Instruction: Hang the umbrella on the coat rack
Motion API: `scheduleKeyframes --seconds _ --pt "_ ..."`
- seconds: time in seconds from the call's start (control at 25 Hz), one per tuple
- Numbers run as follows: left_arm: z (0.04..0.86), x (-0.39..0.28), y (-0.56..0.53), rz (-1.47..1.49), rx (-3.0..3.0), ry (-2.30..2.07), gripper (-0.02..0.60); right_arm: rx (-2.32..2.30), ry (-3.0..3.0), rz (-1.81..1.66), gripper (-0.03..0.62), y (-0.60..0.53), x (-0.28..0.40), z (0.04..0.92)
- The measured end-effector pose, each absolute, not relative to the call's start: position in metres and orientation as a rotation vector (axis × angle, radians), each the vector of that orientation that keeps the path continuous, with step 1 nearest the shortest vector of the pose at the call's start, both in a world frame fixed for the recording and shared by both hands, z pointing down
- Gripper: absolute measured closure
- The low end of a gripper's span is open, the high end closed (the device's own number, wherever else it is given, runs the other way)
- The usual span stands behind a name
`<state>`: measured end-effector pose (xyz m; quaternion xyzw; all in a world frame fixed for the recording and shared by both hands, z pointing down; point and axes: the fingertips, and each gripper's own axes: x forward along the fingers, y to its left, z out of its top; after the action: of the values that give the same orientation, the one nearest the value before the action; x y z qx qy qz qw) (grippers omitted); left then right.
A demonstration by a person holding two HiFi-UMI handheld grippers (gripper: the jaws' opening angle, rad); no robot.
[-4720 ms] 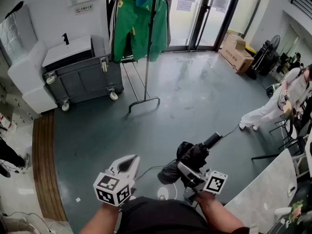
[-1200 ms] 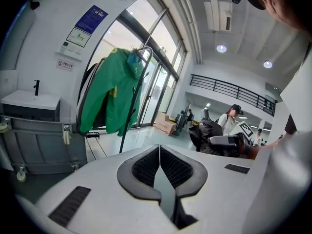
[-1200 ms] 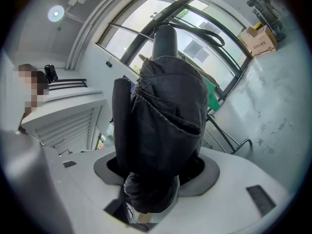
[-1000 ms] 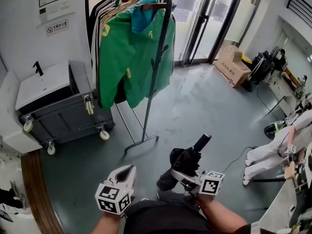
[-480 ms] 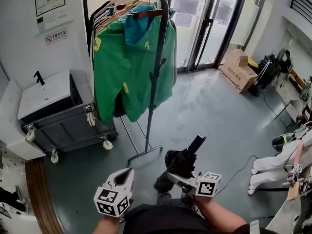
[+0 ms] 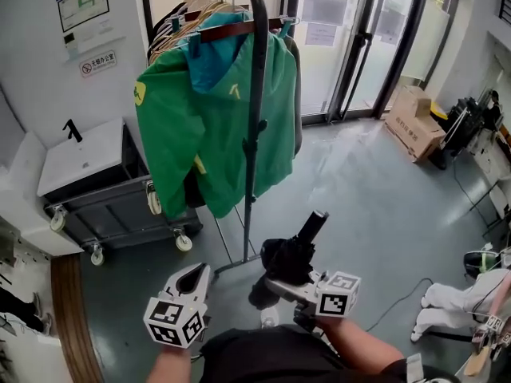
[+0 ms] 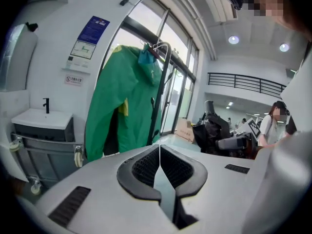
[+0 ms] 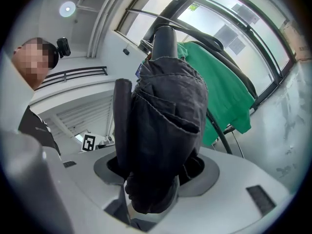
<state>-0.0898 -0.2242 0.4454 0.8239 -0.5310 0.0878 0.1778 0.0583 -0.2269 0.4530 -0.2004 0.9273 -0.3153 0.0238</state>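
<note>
Between the right fingers: the folded black umbrella is clamped by its bunched cloth in the right gripper. Its cylindrical end, likely the handle, points up and away from the fingers.
Ahead of the right fingers: the coat rack is seen beyond that cylindrical end, near it but apart. No part of the umbrella is touched by the rack.
Left fingers: the left gripper is held to the left of the right one, its pads pressed together on nothing.
Step in hand: the approach to the rack is judged to be the current step, and the hanging is not yet done.
Next move: the umbrella is to be raised and carried forward until its handle or a strap can be caught on a peg of the upright pole or on the top bar. Whether a strap is present cannot be told.
Obstacle: a green jacket is hung left of the pole, so the pole's right side is judged the easier approach.
</note>
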Motion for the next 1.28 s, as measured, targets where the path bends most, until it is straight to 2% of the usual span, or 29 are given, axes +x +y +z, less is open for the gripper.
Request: scheduleKeyframes --seconds 0.64,0.96,1.28 --pt "0.452 -0.063 -0.308 0.283 2.286 -1.564 0.563 -0.531 2.909 -0.955 0.345 -0.311 0.086 0.464" --pt "0.442 -0.081 -0.341 0.305 2.36 -1.474 0.563 -0.637 2.955 -0.859 0.345 -0.329 0.057 0.434" --pt "0.446 -0.121 -0.349 0.317 2.379 -1.437 0.563 -0.716 3.115 -0.549 0.347 -0.354 0.003 0.374"
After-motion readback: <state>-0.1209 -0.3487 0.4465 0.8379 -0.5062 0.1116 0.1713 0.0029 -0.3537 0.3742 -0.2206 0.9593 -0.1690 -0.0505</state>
